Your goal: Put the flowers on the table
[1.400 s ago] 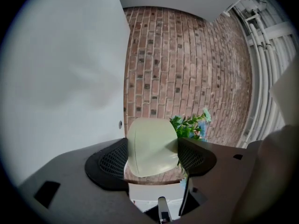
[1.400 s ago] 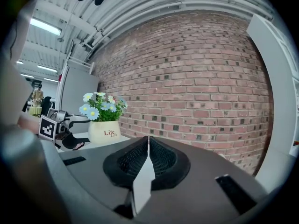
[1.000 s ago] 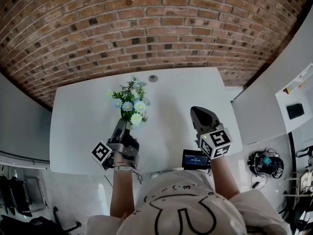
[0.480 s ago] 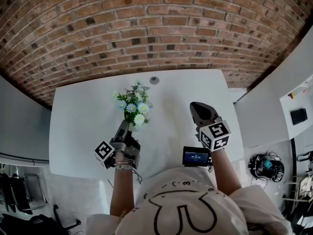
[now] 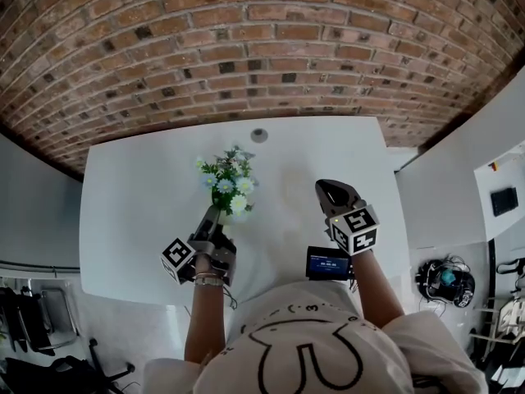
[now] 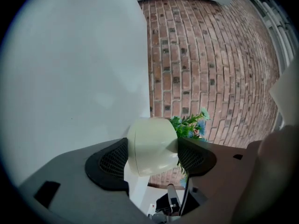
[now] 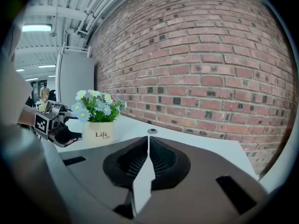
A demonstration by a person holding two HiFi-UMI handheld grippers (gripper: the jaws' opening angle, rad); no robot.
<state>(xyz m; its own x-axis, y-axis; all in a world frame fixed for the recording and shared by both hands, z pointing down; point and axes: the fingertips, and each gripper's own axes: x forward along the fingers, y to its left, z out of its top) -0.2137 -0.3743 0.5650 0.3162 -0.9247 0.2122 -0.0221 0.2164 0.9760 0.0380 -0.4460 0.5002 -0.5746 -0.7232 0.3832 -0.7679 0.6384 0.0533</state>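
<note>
A cream pot [image 6: 152, 146] printed "Life" [image 7: 98, 134] holds blue and white flowers [image 5: 228, 185] with green leaves [image 6: 189, 125]. My left gripper [image 5: 215, 216] is shut on the pot, one jaw on each side of it [image 6: 152, 149]. In the right gripper view the pot stands upright, its base at or just above the white table [image 5: 131, 212], with the left gripper [image 7: 58, 127] at its left side. My right gripper [image 5: 330, 187] hovers over the table's right part, shut with nothing in it [image 7: 148, 141], well apart from the pot.
A small round grey grommet [image 5: 258, 135] sits in the table near the brick wall [image 5: 262, 48]. A black device with a lit screen [image 5: 328, 263] sits at the table's near edge by the person's body. White cabinets [image 5: 435, 195] stand to the right of the table.
The left gripper and the flower pot have shifted slightly to the right and toward the person. The right gripper has hardly moved and stays shut.
</note>
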